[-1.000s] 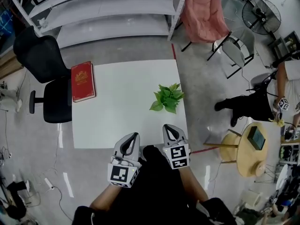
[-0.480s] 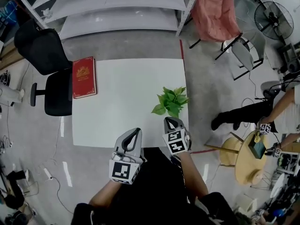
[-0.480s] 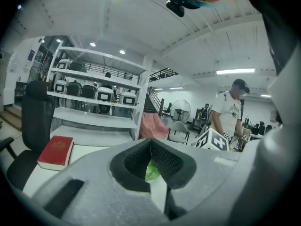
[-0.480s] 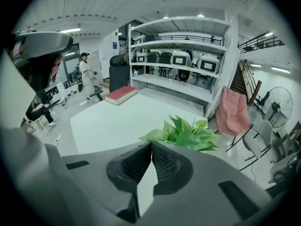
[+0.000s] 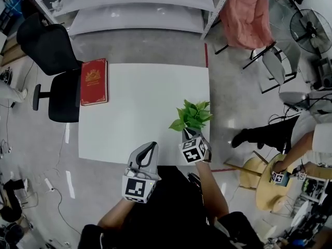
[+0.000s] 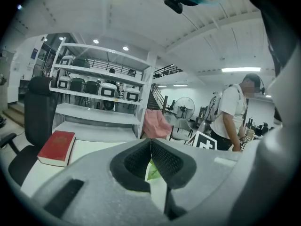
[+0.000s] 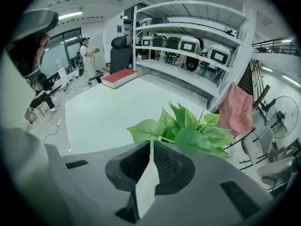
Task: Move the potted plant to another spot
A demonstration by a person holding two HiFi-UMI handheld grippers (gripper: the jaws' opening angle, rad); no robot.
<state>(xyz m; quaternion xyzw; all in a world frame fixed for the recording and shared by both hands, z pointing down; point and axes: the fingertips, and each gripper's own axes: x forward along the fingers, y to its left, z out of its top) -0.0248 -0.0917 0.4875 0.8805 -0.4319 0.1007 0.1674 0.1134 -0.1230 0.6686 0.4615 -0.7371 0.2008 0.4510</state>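
The potted plant point(image 5: 191, 116) stands near the right edge of the white table point(image 5: 140, 118), toward the near side. Only its green leaves show; the pot is hidden under them. My right gripper point(image 5: 191, 137) is just in front of the plant, its tips close under the leaves, jaws shut with nothing between them. In the right gripper view the leaves point(image 7: 188, 128) rise directly beyond the shut right gripper point(image 7: 151, 143). My left gripper point(image 5: 147, 152) hovers at the table's near edge, left of the plant, also shut and holding nothing. A leaf point(image 6: 153, 171) shows behind the left gripper point(image 6: 150, 140).
A red book point(image 5: 94, 81) lies at the table's far left corner, next to a black office chair point(image 5: 49, 61). White shelving point(image 5: 129, 7) stands behind the table. A pink-draped chair point(image 5: 248, 19) is at the back right. A person point(image 5: 290, 134) stands by a round wooden stool point(image 5: 270, 180) on the right.
My right gripper has moved forward from the table's near edge up to the plant. The left gripper has hardly shifted. The person on the right has walked nearer the stool.
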